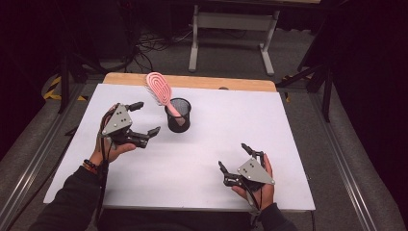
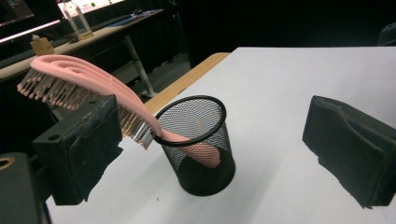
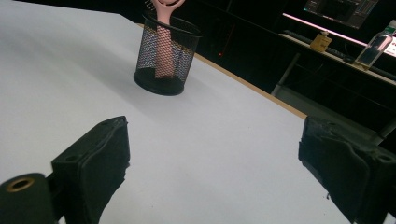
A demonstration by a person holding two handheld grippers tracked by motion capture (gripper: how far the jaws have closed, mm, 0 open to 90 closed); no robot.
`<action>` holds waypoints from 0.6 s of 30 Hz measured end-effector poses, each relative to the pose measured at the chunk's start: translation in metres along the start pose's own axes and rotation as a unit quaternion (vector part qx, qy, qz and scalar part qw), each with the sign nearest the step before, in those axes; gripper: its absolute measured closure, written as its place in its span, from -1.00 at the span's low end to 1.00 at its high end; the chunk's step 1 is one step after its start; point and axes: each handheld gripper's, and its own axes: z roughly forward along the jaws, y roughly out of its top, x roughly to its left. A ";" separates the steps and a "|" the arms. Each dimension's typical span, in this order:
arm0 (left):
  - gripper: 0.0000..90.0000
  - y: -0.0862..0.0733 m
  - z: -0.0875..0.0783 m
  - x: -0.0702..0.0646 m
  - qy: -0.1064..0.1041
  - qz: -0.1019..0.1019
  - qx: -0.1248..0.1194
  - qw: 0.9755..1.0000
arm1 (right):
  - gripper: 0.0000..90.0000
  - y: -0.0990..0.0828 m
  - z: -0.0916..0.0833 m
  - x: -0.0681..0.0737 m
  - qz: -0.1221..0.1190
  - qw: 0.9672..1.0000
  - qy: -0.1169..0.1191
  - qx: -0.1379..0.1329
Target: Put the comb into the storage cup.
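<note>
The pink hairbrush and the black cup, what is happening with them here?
A person holds a two-jaw gripper in each hand over a white table. The pink hairbrush stands handle-down in the black mesh cup, its bristled head leaning out over the rim. The left gripper is open beside the cup and holds nothing. The right gripper is open too, nearer the person and well away from the cup.

black grippers (image 1: 144, 118) with grey triangular plates, dark sleeves, left wrist bracelet.
</note>
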 end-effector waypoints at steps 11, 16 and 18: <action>-0.88 -0.005 -0.006 -0.009 -0.013 0.011 0.004 1.000 | -0.79 0.000 0.000 0.001 -0.001 1.000 -0.002 0.001; -0.88 -0.006 -0.008 -0.011 -0.014 0.012 0.004 1.000 | -0.79 0.000 0.000 0.000 0.000 1.000 -0.002 -0.001; -0.88 -0.007 -0.009 -0.013 -0.015 0.013 0.005 1.000 | -0.79 0.000 0.000 0.000 -0.001 1.000 -0.002 -0.001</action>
